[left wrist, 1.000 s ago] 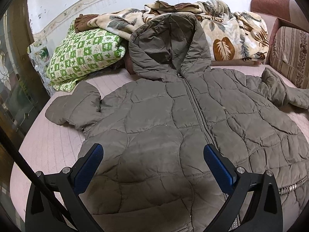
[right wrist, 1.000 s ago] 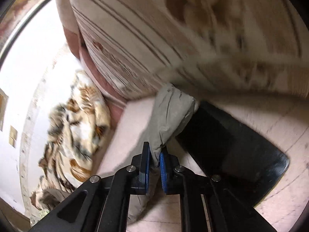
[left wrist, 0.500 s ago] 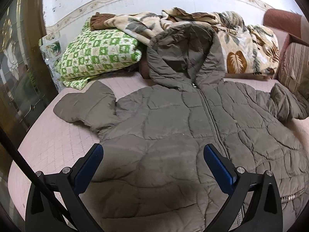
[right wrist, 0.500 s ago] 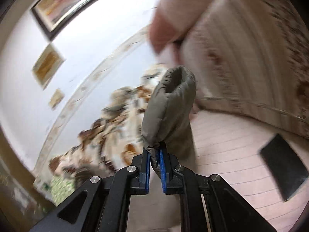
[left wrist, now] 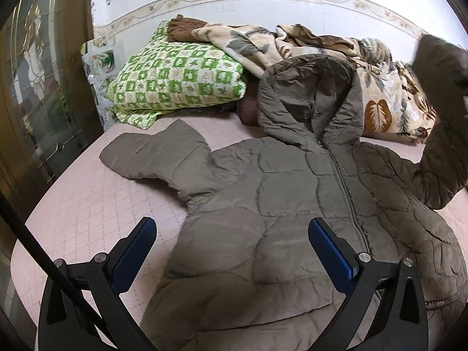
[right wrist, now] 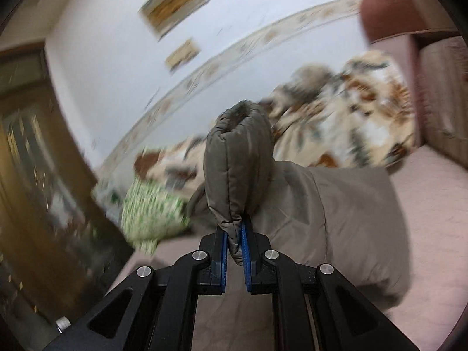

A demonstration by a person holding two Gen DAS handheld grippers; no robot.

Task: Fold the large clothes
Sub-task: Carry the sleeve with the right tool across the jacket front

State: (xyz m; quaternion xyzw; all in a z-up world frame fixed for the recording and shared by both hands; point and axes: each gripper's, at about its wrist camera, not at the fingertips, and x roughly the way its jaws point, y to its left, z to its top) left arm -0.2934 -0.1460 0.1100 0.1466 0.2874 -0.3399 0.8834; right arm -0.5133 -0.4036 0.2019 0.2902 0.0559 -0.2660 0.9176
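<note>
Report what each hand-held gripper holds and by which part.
The right hand-held gripper pinches the jacket by its sleeve cuff. The left hand-held gripper is open, holding nothing.

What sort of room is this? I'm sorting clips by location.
Most likely a bedroom at home: a quilted pink mattress with a green checked pillow and a leaf-print blanket heaped against the wall, and a padded jacket spread out on it.

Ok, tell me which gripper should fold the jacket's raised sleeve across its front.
Right. The right gripper is already shut on the raised sleeve, lifted off the bed. The left gripper hangs open over the jacket, holding nothing.
</note>
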